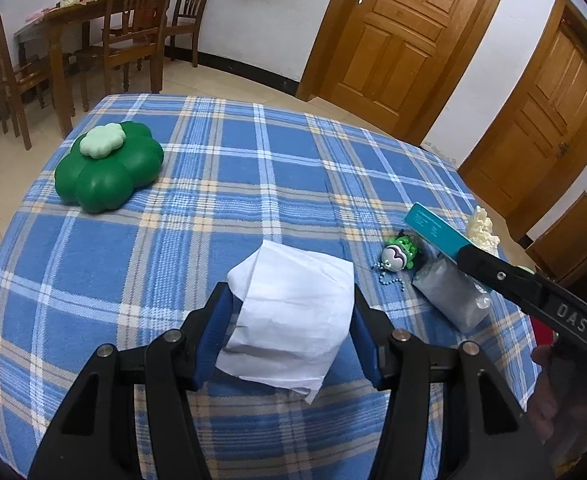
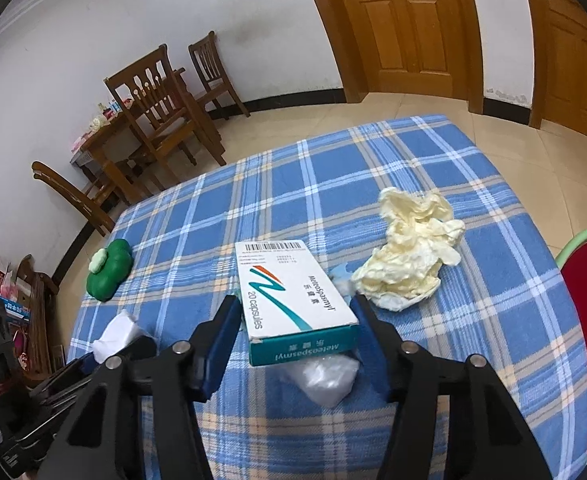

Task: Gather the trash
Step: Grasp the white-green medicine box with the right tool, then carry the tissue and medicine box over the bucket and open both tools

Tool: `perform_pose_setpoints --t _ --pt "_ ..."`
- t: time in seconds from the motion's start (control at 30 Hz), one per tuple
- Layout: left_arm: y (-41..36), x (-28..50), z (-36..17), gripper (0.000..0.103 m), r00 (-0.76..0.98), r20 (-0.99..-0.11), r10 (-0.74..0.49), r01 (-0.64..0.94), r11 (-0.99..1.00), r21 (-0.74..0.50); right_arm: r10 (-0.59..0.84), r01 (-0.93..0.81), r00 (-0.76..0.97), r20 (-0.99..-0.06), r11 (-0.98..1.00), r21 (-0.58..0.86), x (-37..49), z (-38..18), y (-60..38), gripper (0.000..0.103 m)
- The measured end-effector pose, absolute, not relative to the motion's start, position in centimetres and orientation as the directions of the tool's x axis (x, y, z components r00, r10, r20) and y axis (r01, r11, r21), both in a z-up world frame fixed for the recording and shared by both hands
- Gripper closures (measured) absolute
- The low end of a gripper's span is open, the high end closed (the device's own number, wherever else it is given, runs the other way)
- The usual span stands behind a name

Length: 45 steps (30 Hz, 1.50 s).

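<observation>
A crumpled white paper sheet (image 1: 289,316) was pinched between the pads of the left gripper (image 1: 289,332), above the blue plaid tablecloth (image 1: 213,184). A white-and-teal cardboard medicine box (image 2: 293,300) was bracketed lengthwise by the right gripper (image 2: 297,328); pad contact could not be told. No trash container was visible.

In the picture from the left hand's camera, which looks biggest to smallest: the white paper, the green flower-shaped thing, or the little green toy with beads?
1. White paper, though it sits nearest the camera, so that inflates it.
2. Green flower-shaped container, farther back, so its true size may rival the paper.
3. Small green toy, clearly smallest.
</observation>
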State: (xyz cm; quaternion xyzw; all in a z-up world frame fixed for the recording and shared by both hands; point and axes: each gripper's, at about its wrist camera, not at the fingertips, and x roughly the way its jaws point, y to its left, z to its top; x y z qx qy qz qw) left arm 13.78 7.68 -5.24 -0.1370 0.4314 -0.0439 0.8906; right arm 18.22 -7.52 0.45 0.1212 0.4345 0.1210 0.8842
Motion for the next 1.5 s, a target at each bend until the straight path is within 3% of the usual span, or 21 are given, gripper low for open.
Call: perform_pose_setpoints --t 0.73,1.5 --pt "5.1 9.3 -0.7 0.046 0.668 -0.718 -0.193 -0.013 0.962 -0.271 0.357 -0.142 0.683 -0.637 0.921 0.363 10.8 5.4 -10.5 0.044" --pt "-1.1 6.8 3.1 0.046 0.672 -0.683 -0.286 0.127 0.953 -0.274 0.260 0.003 0.783 -0.565 0.907 0.421 3.5 7.4 -18.6 0.044"
